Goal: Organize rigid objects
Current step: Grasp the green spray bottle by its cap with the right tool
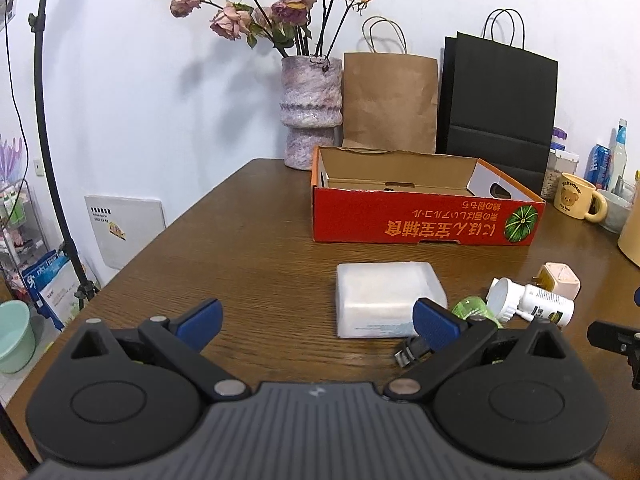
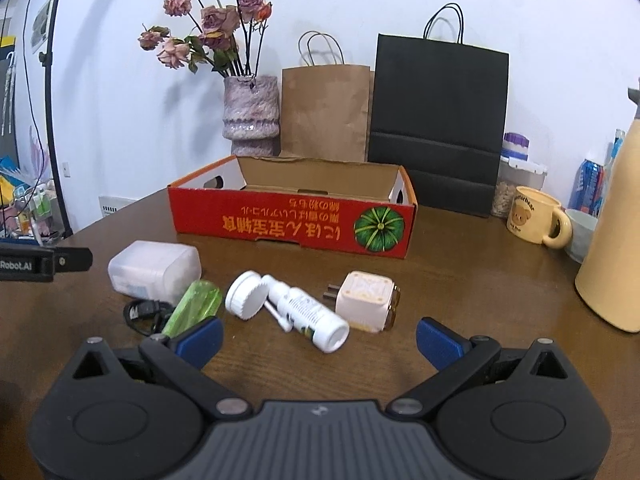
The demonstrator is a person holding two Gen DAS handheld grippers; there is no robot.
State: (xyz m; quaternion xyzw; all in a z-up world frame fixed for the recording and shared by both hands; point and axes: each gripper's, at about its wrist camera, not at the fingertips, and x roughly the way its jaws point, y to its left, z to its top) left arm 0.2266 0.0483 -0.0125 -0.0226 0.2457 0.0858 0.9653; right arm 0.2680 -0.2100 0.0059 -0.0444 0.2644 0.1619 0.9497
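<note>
An open red cardboard box [image 1: 424, 220] [image 2: 288, 224] stands on the wooden table [image 1: 248, 248]. In front of it lie a translucent white plastic case [image 1: 386, 294] [image 2: 154, 268], a green tube [image 1: 474, 308] [image 2: 194, 308], a white spray bottle [image 1: 532, 300] [image 2: 304, 312] with a round cap, a cream plug adapter [image 1: 560, 278] [image 2: 366, 300] and a black cable [image 2: 142, 314]. My left gripper [image 1: 318, 320] is open and empty, just short of the case. My right gripper [image 2: 320, 340] is open and empty, just short of the bottle and adapter.
A vase of dried roses [image 1: 312, 112], a brown paper bag [image 1: 390, 104] and a black paper bag [image 1: 498, 108] stand behind the box. A yellow bear mug [image 2: 536, 220], a bowl, jars, cans and a tall cream flask [image 2: 612, 240] crowd the right side.
</note>
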